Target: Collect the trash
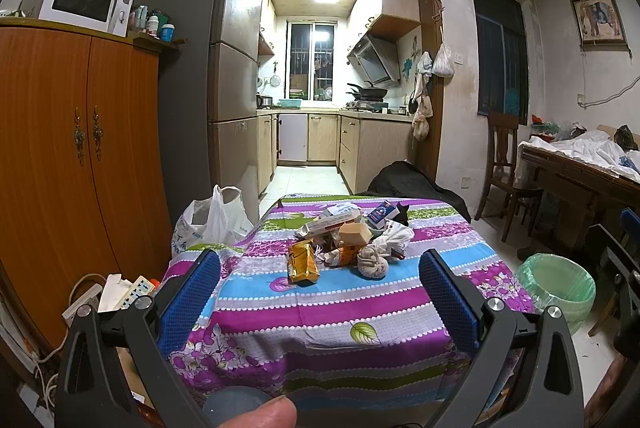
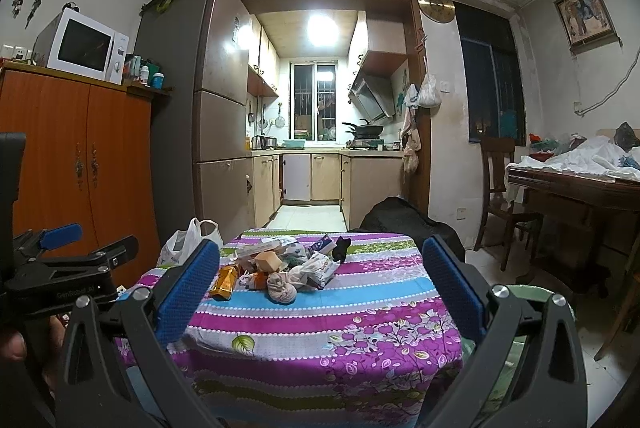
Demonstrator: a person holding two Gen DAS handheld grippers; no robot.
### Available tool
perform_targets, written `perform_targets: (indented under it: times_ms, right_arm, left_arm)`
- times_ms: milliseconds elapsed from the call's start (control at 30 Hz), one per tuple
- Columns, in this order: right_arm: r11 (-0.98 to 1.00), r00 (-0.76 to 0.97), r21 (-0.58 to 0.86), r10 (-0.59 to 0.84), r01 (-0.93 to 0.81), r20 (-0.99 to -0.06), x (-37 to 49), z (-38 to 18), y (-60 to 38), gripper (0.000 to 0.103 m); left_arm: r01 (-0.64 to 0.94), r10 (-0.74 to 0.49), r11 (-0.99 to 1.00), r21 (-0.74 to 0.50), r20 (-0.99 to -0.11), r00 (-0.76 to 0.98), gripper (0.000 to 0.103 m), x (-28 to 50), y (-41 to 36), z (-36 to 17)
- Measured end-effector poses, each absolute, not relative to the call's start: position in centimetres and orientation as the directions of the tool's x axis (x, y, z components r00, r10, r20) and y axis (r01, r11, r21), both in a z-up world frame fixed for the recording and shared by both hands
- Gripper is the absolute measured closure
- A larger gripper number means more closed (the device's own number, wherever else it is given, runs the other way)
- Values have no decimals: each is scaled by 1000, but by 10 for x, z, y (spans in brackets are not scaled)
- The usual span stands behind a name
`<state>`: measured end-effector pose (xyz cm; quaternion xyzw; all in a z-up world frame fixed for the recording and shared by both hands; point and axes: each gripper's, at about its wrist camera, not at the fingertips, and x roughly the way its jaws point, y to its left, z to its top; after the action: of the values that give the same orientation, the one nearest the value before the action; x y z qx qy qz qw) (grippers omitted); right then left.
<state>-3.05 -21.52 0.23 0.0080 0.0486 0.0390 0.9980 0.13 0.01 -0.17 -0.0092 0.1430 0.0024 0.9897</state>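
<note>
A heap of trash lies on the far half of a table with a striped floral cloth: a gold foil wrapper, a tan box, a knotted beige rag, crumpled paper and small cartons. The right wrist view has the same trash heap on the cloth. A bin with a green liner stands on the floor right of the table. My left gripper hangs open before the near table edge, well short of the heap. My right gripper is also open and empty.
A white plastic bag sits on the floor left of the table beside an orange cabinet. A dark bundle lies behind the table. A wooden chair and a cluttered table stand at the right. The kitchen opens straight ahead.
</note>
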Motion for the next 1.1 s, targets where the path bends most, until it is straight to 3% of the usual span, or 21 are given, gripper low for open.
perform_targets:
  times_ms: [1100]
  right_arm:
    - [997,991,23,82,-80,-109,-27,2,-212,5]
  left_arm:
    - [-6,2,1000,-12,-292,956,4,4,3,-14]
